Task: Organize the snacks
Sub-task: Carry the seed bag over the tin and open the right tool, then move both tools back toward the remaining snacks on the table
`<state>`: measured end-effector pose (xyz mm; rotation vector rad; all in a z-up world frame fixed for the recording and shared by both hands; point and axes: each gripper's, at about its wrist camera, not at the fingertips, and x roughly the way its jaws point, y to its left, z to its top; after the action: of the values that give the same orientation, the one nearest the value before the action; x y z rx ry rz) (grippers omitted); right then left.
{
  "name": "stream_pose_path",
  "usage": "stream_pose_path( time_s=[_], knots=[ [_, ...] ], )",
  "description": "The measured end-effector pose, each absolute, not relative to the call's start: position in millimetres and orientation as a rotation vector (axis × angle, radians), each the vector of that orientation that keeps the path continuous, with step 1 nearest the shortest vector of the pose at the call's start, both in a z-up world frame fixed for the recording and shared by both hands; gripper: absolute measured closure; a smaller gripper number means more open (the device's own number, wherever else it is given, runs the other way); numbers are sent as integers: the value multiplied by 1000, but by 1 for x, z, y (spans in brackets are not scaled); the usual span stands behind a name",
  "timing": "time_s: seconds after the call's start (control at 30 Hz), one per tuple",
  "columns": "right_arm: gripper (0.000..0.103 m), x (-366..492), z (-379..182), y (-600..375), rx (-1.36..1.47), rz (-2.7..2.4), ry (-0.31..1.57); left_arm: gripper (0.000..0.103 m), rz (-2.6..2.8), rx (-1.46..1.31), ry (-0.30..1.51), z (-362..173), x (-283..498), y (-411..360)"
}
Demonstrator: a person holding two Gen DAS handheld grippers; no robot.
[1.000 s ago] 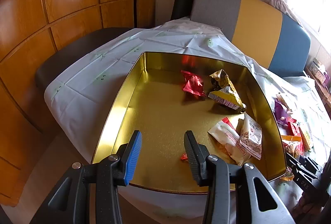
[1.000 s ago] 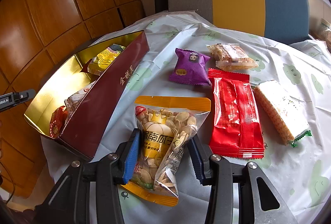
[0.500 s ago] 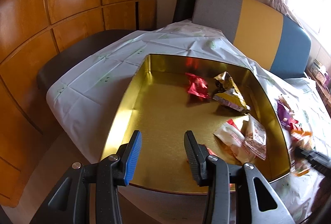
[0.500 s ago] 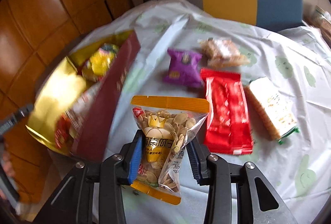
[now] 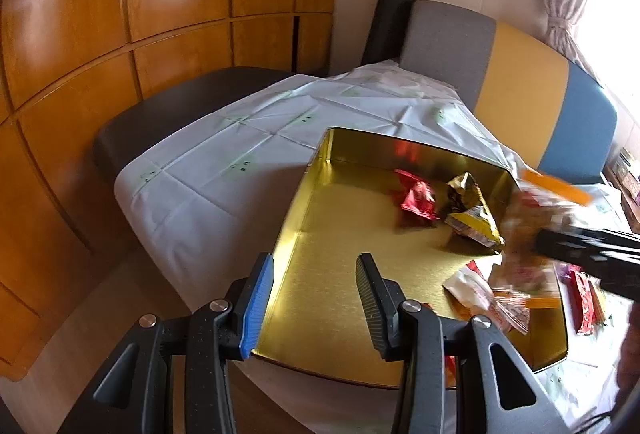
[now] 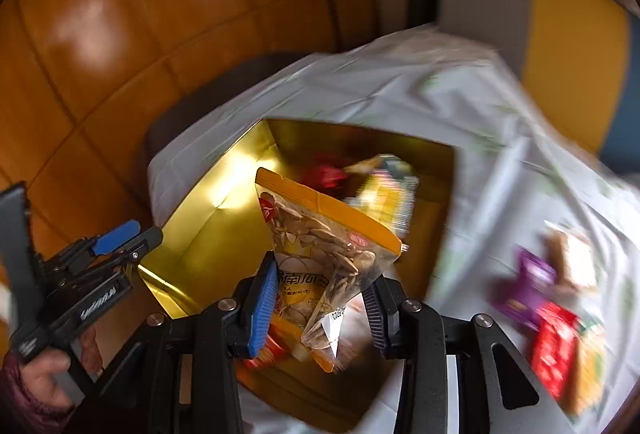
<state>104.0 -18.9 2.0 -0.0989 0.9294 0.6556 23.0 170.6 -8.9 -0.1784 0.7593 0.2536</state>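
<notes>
Right tongs clamp the seed bag above the gold box; left tongs gape wide, empty, at the box's near edge.

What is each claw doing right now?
Left claw: open, holding nothing.
Right claw: shut on the seed bag, above the gold box.

I've got the seed pkt, clear w/ orange bands, pinched upright in my right tool, over the gold box. Ahead of it inside: red and yellow pkts. Purple pkt, red pkt on the bench, right of the tool.
</notes>
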Motion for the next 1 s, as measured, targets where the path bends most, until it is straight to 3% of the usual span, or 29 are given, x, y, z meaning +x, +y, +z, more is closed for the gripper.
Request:
stream_pose_path(
  time_s=[0.37,0.57,0.67,1.0],
  knots=[
    [62,153,-59,45,-192,619,1074,60,267,-198,781,-17,23,183],
    [61,148,-58,42,-203,610,1043,60,263,-196,791,-19,23,182],
    [49,139,-47,34,-188,612,1007,60,264,-192,787,-18,23,180],
    [29,98,3,-16,-147,562,784,60,225,-156,783,-12,21,164]
  ],
)
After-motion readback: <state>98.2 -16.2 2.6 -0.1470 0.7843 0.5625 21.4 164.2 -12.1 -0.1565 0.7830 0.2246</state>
